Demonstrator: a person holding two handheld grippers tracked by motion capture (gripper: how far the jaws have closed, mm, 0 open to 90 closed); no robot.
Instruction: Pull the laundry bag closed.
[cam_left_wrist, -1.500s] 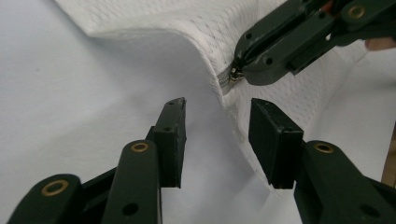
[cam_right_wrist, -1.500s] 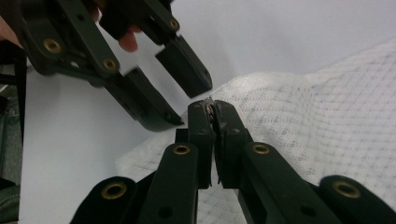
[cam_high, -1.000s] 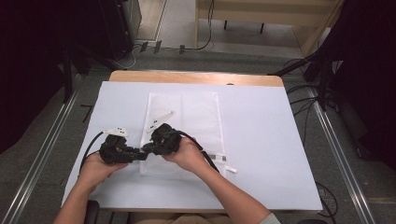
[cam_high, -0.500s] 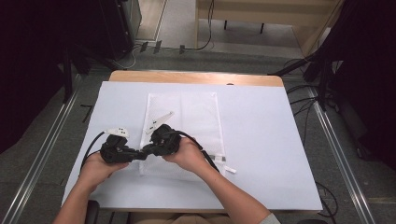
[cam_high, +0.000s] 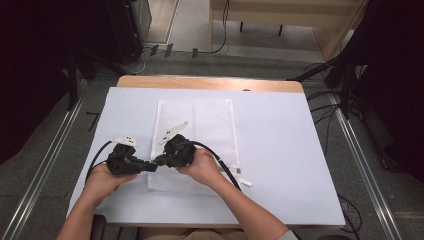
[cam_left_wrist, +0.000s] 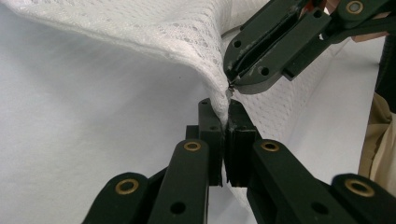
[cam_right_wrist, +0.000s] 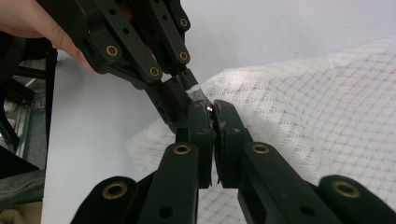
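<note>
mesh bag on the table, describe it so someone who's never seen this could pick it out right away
On the white-covered table, look at the middle, just ahead of the person's hands. The mesh bag is a flat white net rectangle running away from the person, its near left corner pinched by the left gripper and right gripper; its woven net texture marks it out.

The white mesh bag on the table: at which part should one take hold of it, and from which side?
Grip the mesh bag at its near-left corner edge, coming in low from the left: both the left gripper and the right gripper pinch it there, where the thin fabric lifts off the table.
</note>
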